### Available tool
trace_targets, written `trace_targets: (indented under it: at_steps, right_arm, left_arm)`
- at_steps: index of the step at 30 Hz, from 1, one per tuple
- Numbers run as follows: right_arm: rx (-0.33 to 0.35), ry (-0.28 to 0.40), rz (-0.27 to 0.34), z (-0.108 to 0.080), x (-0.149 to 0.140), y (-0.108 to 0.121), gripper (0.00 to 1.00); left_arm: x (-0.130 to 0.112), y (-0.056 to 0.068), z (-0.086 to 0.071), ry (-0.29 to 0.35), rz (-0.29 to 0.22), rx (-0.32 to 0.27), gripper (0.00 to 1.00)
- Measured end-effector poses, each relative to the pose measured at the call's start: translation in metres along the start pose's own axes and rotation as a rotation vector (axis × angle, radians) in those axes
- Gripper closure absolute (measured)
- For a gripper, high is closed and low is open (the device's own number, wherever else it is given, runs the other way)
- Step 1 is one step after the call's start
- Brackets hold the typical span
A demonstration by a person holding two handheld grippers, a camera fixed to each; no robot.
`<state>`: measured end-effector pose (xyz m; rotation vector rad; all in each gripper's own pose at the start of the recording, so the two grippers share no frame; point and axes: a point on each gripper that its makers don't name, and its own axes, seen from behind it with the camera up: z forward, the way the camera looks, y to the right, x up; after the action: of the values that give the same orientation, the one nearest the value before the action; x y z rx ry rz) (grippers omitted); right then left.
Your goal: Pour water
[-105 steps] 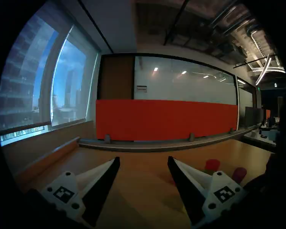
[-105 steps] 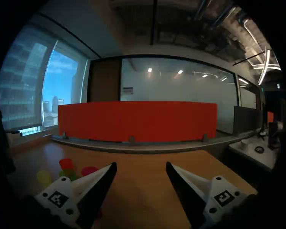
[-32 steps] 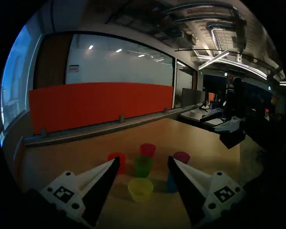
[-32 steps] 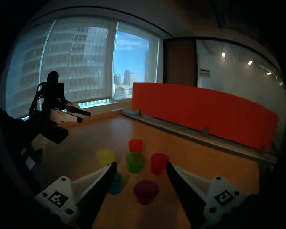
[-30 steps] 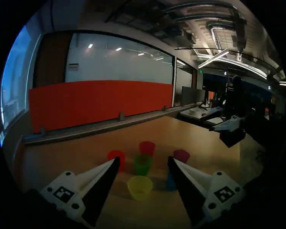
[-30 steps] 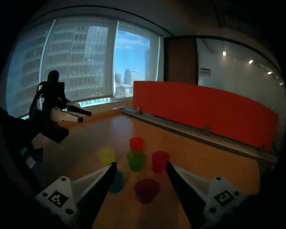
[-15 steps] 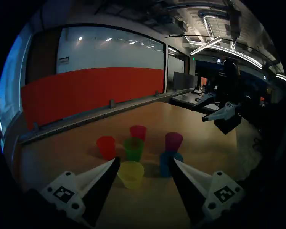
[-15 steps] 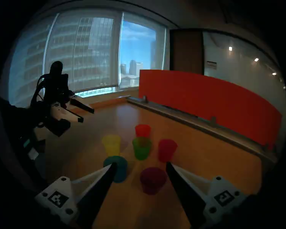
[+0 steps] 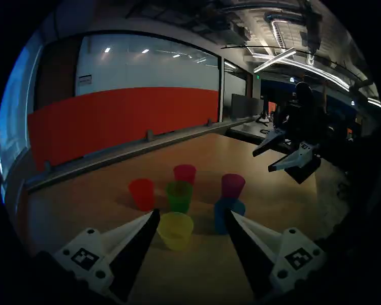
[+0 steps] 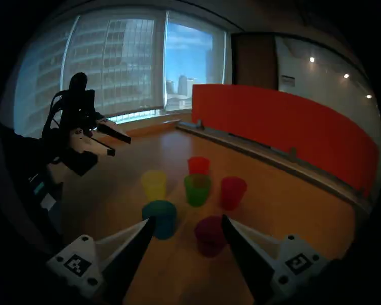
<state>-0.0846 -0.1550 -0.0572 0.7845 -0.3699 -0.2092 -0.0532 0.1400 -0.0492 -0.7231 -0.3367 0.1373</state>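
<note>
Several small coloured cups stand upright in a cluster on the wooden table. In the left gripper view the yellow cup is nearest, just beyond my open left gripper, with the blue cup, green cup, red cup, pink cup and purple cup behind. In the right gripper view my open right gripper points at the purple cup and blue cup. Both grippers hold nothing. Whether any cup holds water cannot be seen.
A red divider panel on a grey rail runs along the table's far edge. The right gripper hovers over the table's right side, and the left gripper hovers at the left before the windows. More desks lie beyond.
Both grippers have swung from facing the red panel inward to the cup cluster and moved closer to it. The cups have not moved.
</note>
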Motion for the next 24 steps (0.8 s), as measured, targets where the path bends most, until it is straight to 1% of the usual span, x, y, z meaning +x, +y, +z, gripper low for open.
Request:
trace_targets:
  at_steps: [6,20,24]
  right_arm:
    - [0.029,-0.018,0.002,0.017,-0.01,-0.01,0.0]
    - [0.098,-0.061,-0.023,0.059,-0.033,-0.038,0.01]
    - [0.113,-0.073,-0.04,0.069,-0.038,-0.045,0.0]
  left_arm:
    - [0.0,-0.004,0.003,0.002,-0.002,0.001,0.07]
    - [0.001,-0.012,0.01,0.007,-0.009,-0.003,0.07]
    - [0.0,-0.013,0.011,0.007,-0.012,-0.006,0.07]
